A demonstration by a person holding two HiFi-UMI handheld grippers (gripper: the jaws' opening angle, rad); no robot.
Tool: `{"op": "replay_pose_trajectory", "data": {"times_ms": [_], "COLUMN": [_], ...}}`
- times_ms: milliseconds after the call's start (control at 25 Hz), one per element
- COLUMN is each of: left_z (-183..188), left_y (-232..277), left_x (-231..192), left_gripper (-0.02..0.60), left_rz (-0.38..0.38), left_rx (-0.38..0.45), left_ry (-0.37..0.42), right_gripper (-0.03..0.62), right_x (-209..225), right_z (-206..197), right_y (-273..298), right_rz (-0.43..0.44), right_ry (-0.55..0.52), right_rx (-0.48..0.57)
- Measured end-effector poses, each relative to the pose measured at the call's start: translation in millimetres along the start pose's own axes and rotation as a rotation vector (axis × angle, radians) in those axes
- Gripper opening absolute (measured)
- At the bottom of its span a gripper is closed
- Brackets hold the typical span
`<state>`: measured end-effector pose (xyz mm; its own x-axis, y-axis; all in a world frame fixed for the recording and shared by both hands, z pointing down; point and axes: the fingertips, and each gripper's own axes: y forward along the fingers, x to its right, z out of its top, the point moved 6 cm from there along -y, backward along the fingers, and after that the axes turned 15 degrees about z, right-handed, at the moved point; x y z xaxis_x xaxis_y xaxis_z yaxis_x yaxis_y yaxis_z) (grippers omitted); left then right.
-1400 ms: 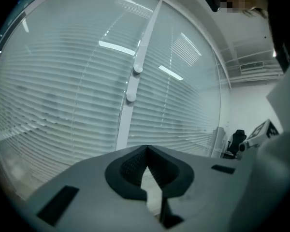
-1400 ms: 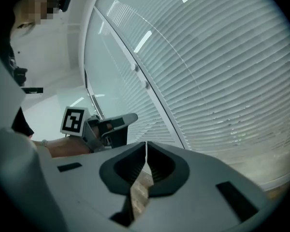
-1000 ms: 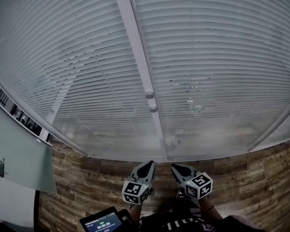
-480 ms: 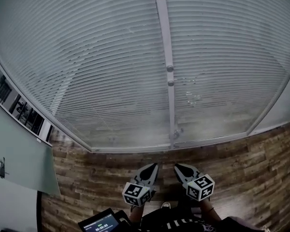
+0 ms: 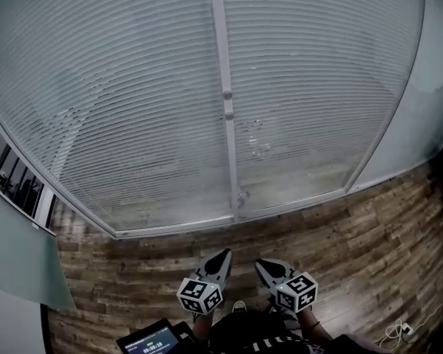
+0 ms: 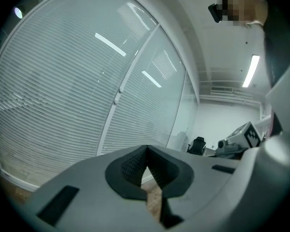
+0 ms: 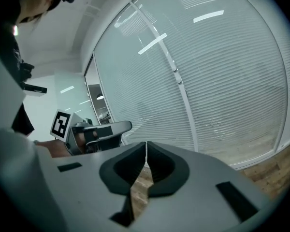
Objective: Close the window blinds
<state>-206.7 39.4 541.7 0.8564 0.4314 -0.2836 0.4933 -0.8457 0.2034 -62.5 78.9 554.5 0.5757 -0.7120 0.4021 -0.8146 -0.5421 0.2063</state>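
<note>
left tool (image 5: 224, 253), right tool (image 5: 258, 263), two blinds (image 5: 118, 102)

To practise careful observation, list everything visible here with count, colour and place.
blinds: two panels, pale grey, filling the upper head view
frame post: one, white, upright between the panels
knobs: two, grey, on the frame post, one above the other
floor: one, brown wood planks, below the window
screen: one, dark with lit display, bottom left edge
cable: one, white, on the floor bottom right
left gripper: one, grey, jaws together, empty, low centre
right gripper: one, grey, jaws together, empty, beside it
</note>
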Motion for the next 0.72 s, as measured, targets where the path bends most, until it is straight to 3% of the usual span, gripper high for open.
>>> {"op": "replay_pose_trajectory", "data": {"times_ms": [200, 480, 720], "left_z": [-13, -41, -91], "left_y": [-24, -68, -116], "left_x": [52, 161, 242], "left_gripper": [0.005, 0.005, 0.005], "left_rz": [-0.033, -0.014, 0.018], "left_rx": [0.001, 0.041, -0.015], "left_ry": [0.016, -0.043, -0.065], "right_gripper": [0.018, 0.018, 0.018], "right_x": [-10, -37, -47], "right_z": [-13, -47, -83], "right_y": [-63, -176, -252], "right_rz": [-0.063, -0.051, -0.034], "right_ry": [-0.009, -0.015, -0.005], "right_rx": [0.044, 0.034, -0.003]}}
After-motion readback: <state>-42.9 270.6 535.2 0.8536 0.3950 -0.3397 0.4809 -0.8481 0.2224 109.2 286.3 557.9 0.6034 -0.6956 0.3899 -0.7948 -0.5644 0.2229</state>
